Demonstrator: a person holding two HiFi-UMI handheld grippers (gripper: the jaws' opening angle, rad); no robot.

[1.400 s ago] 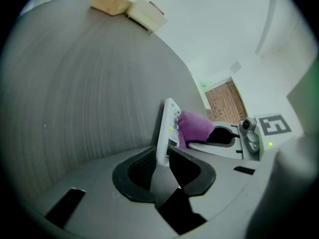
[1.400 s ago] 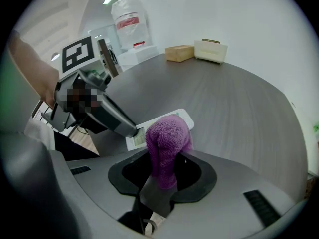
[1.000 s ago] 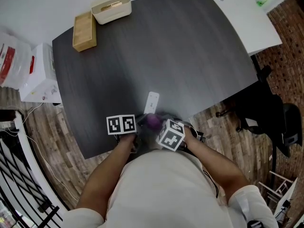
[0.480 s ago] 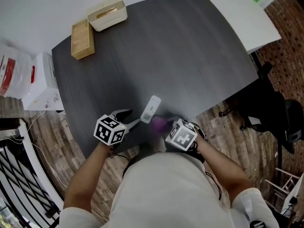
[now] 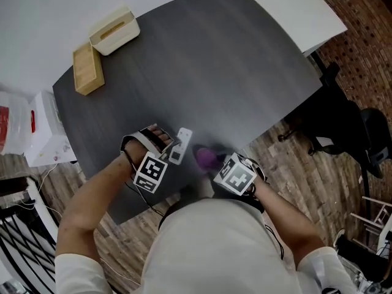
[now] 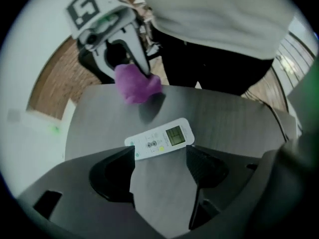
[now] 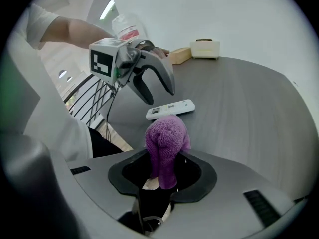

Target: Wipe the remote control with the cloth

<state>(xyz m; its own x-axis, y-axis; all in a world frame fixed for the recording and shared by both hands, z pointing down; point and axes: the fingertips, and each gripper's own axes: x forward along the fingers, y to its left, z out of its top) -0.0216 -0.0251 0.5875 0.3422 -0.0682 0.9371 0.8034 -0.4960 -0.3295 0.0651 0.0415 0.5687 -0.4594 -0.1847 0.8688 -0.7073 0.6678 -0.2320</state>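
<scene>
The white remote control [image 5: 179, 146] lies flat on the dark table [image 5: 202, 66], screen side up, near the front edge. My left gripper [image 5: 170, 147] hangs just above it, pointing steeply down. Its jaws have just been opening and now stand wide; the remote [image 6: 160, 138] lies just past their tips, untouched. From the right gripper view, the left gripper [image 7: 158, 96] hovers clear of the remote [image 7: 170, 108]. My right gripper [image 5: 212, 162] is shut on a bunched purple cloth [image 5: 207, 157], held a little right of the remote. The cloth [image 7: 167, 143] sticks out from between the jaws.
A wooden block [image 5: 87, 68] and a cream box [image 5: 114, 30] sit at the table's far left corner. A white tabletop [image 5: 288, 8] adjoins at the far right. A black chair [image 5: 343, 133] stands on the floor to the right, a white unit [image 5: 46, 130] to the left.
The left hand has rolled over, its marker cube now toward the body, and its jaws have opened off the remote. The right gripper with the cloth shifted slightly, staying beside the remote.
</scene>
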